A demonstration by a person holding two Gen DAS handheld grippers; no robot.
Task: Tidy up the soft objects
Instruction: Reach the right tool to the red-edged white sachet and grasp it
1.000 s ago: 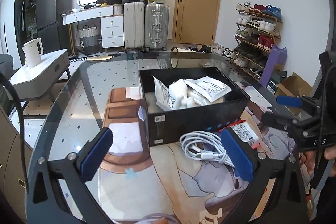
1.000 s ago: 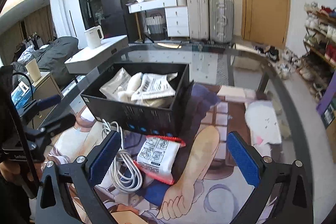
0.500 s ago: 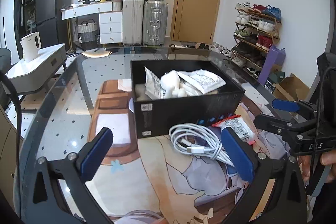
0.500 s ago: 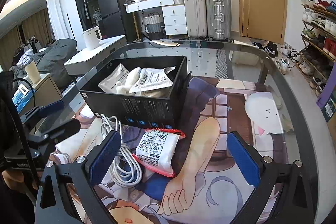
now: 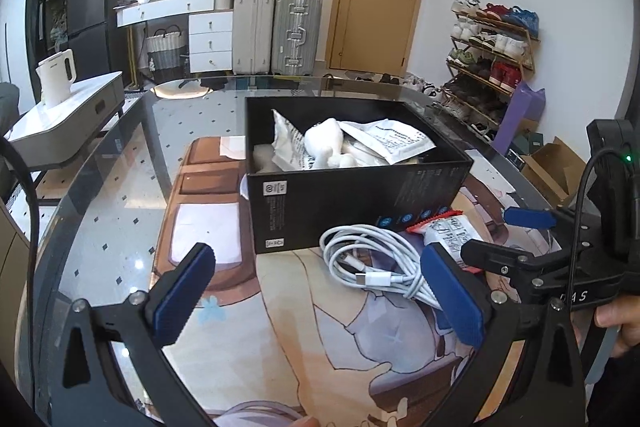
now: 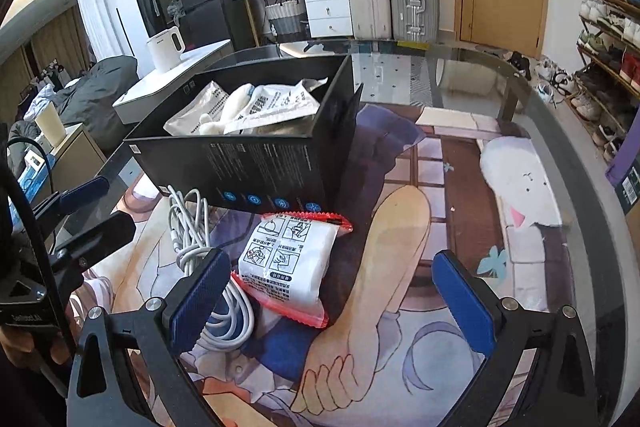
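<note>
Partly done, by the look of things. On a glass desk [image 5: 100, 211] covered by a printed cartoon mat [image 6: 400, 227], a black box [image 5: 352, 203] standing open, already holding several soft items: white printed packets [image 5: 390, 141] and a white plush piece [image 5: 324, 143], piled loosely and rising to about the rim.

Still outside the box, just in front of its near wall: a coiled white cable [image 5: 372, 263] and, right beside it, a white pouch with red crimped edges [image 6: 288, 263]. In the right wrist view, pouch and cable touching or overlapping at the pouch's left edge, the cable partly hidden behind the left pad. Probably two things left to put away, though hard to say whether the cable counts as soft.

Left tongs [image 5: 316, 303] spread wide and empty, hovering low over the mat, cable lying near the right-hand pad. Right tongs [image 6: 332, 299] also spread wide and empty, with the pouch lying ahead between the pads, nearer the left one; not yet gripped. Each set of tongs visible in the other's view at the side, a hand showing at the handle.

Likely next: closing on the pouch and lifting into the box. Room remaining inside appears limited; contents may need pressing down.

Behind: suitcases, drawers, shoe rack, door.
</note>
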